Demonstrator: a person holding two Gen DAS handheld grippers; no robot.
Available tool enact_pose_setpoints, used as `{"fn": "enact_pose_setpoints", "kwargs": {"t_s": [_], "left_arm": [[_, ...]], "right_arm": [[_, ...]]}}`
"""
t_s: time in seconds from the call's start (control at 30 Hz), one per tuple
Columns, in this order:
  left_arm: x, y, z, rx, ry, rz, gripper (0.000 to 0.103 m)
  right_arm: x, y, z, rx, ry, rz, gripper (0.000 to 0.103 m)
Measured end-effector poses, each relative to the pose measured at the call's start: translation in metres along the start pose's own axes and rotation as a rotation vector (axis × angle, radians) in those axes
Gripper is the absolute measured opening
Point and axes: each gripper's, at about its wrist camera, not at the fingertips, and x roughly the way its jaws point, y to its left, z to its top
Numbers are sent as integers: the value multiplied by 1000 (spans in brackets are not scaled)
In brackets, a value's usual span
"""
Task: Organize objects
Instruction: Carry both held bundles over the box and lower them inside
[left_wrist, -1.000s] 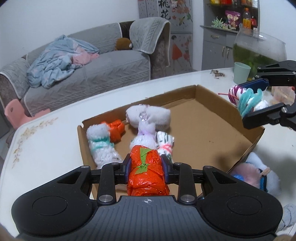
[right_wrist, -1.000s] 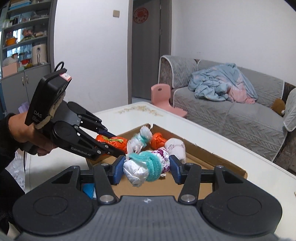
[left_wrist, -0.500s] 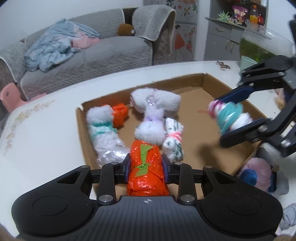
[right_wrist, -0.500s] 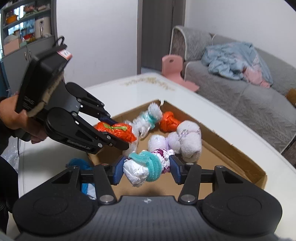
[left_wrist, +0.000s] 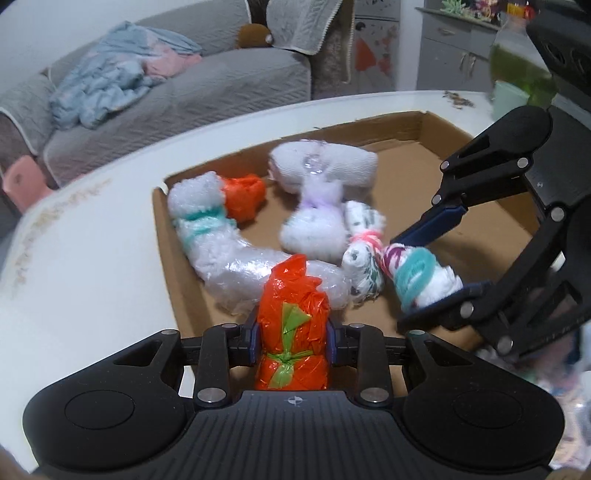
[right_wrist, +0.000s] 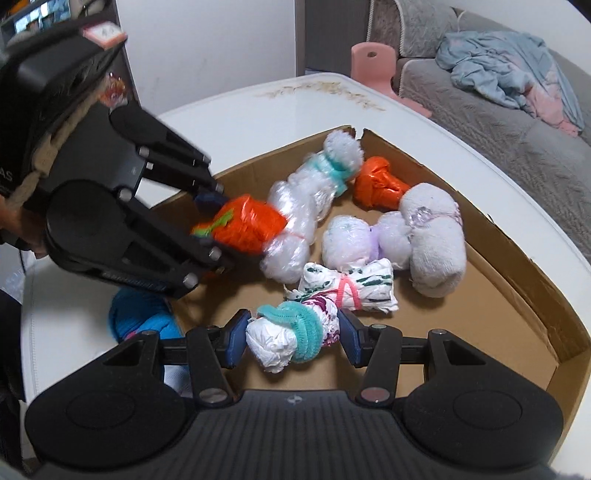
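The orange bundle (left_wrist: 291, 328), tied with a green strip, sits clamped between the pads of the left tongs (left_wrist: 291, 338), held over the near corner of the cardboard box (left_wrist: 476, 147). From the right wrist view the same bundle (right_wrist: 245, 225) touches the long clear-wrapped roll (right_wrist: 299, 206) lying in the box. The right tongs (right_wrist: 293, 338) are clamped on a white bundle (right_wrist: 291, 338) ringed by a teal band, held low over the box floor just beside a green-flecked white bundle (right_wrist: 351, 288) tied with pink cord.

Also in the box: a smaller orange bundle (right_wrist: 378, 184) by the teal-banded end of the clear roll, a white and lilac bundle (right_wrist: 365, 242), and a grey-white towel roll (right_wrist: 436, 240) touching it.

The box rests on a white worktop (left_wrist: 92, 251). A blue ball of yarn (right_wrist: 142, 319) lies on the worktop outside the box, under the left tongs. Behind stands a grey sofa (left_wrist: 192, 88) with a blue cloth (left_wrist: 107, 85) heaped on it, and a pink stool (right_wrist: 375, 62).
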Motion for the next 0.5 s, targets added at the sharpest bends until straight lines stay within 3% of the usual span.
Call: {"fn": "enact_pose_setpoints", "kwargs": {"t_s": [0.2,0.5], "left_arm": [[-1,0,4,-14,-32,48,38],[-4,-2,2,7,-12,55,38]], "right_arm": [[4,9,7,-43,-29,-59,47],[12,25,4,-134,-16,-59,48]]}}
